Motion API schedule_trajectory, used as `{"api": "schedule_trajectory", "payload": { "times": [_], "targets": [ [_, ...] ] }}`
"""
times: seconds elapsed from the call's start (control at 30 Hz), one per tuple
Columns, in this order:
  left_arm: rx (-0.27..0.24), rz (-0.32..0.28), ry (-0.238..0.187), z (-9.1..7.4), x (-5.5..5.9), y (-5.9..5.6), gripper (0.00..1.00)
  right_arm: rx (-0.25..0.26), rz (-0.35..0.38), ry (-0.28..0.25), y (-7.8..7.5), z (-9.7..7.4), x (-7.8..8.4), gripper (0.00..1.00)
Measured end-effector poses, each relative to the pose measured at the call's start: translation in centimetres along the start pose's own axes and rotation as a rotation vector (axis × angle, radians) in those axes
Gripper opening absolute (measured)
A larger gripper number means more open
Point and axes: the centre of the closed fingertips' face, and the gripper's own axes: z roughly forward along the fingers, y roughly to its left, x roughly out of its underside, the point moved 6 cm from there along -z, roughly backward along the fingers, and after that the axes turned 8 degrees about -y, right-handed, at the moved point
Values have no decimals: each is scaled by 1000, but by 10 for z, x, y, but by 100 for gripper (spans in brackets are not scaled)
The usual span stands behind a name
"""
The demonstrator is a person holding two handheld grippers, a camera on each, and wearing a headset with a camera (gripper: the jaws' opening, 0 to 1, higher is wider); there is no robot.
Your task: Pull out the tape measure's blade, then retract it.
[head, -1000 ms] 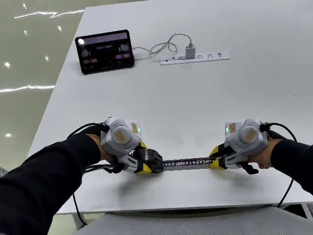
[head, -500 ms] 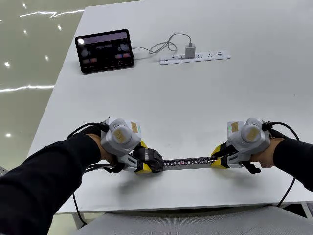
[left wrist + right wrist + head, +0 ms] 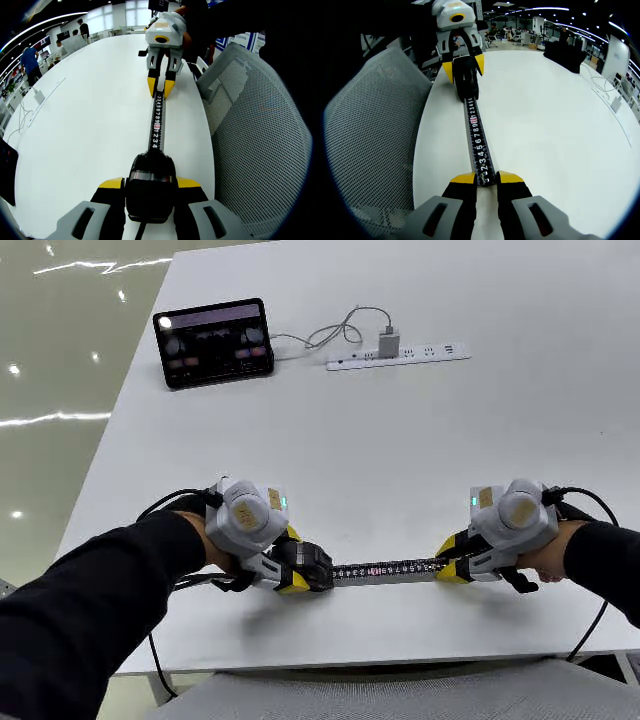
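The black tape measure case (image 3: 304, 566) (image 3: 151, 184) (image 3: 465, 75) lies near the table's front edge, and my left gripper (image 3: 290, 573) (image 3: 150, 182) (image 3: 464, 64) is shut on it. Its black numbered blade (image 3: 385, 570) (image 3: 157, 120) (image 3: 478, 142) runs flat along the table from the case to my right gripper (image 3: 450, 558) (image 3: 484, 177) (image 3: 160, 86), which is shut on the blade's end. A short length of blade is out, with numbers to about 10 visible.
A tablet (image 3: 214, 343) stands at the back left of the white table (image 3: 400, 440). A white power strip (image 3: 400, 358) with a plugged charger and cable lies behind the middle. A mesh chair back (image 3: 260, 135) (image 3: 370, 135) sits by the front edge.
My right gripper has moved a little to the right with the blade's end, so slightly more blade is out. The left gripper and case have stayed put.
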Motion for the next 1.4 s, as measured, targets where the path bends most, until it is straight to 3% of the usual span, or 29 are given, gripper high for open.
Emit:
{"api": "schedule_trajectory", "payload": {
  "times": [1.4],
  "targets": [
    [1, 5, 8, 1, -1, -2, 33, 8, 1, 19, 0, -19, 11, 10]
  ]
}}
